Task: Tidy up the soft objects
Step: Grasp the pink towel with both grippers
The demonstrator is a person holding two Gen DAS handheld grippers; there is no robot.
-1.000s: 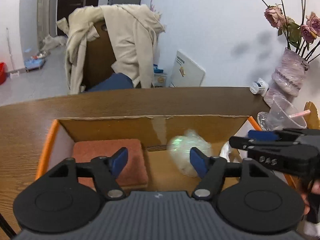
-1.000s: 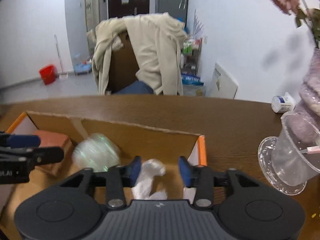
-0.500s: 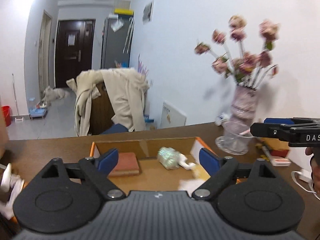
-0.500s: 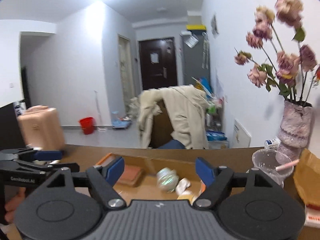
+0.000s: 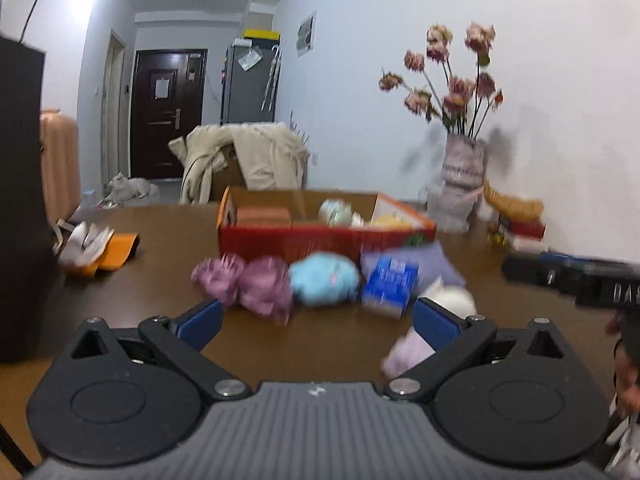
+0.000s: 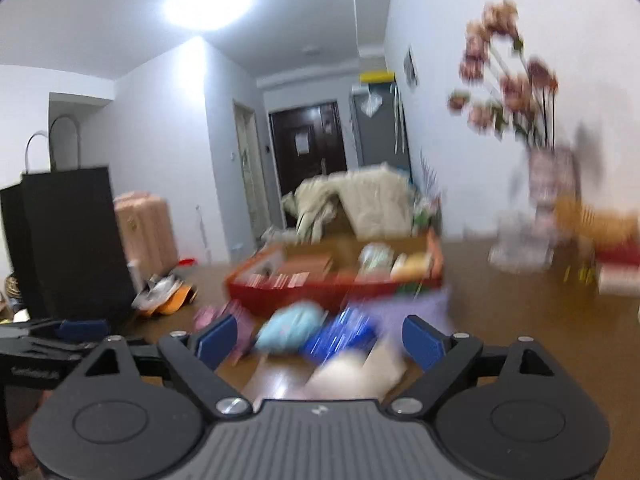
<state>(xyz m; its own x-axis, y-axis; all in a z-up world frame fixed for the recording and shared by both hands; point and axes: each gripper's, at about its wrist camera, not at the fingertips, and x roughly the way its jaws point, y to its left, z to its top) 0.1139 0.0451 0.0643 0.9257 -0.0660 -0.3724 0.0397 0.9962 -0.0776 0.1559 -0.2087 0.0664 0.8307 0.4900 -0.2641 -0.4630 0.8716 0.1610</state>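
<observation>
Brown desk point(image 5: 160, 292): red box point(image 5: 320, 238) at centre, soft toys point(image 5: 322, 282) in row just before it. Left tongs point(image 5: 316, 318), right tongs point(image 6: 318, 340) both opening wide, gripping nothing.

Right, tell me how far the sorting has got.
Done: a brick-red block, a pale green ball and something yellow lie in the box. In hand: nothing; left tongs and right tongs are opening, empty. Left: purple toys, blue plush, blue packet, white plush.
</observation>
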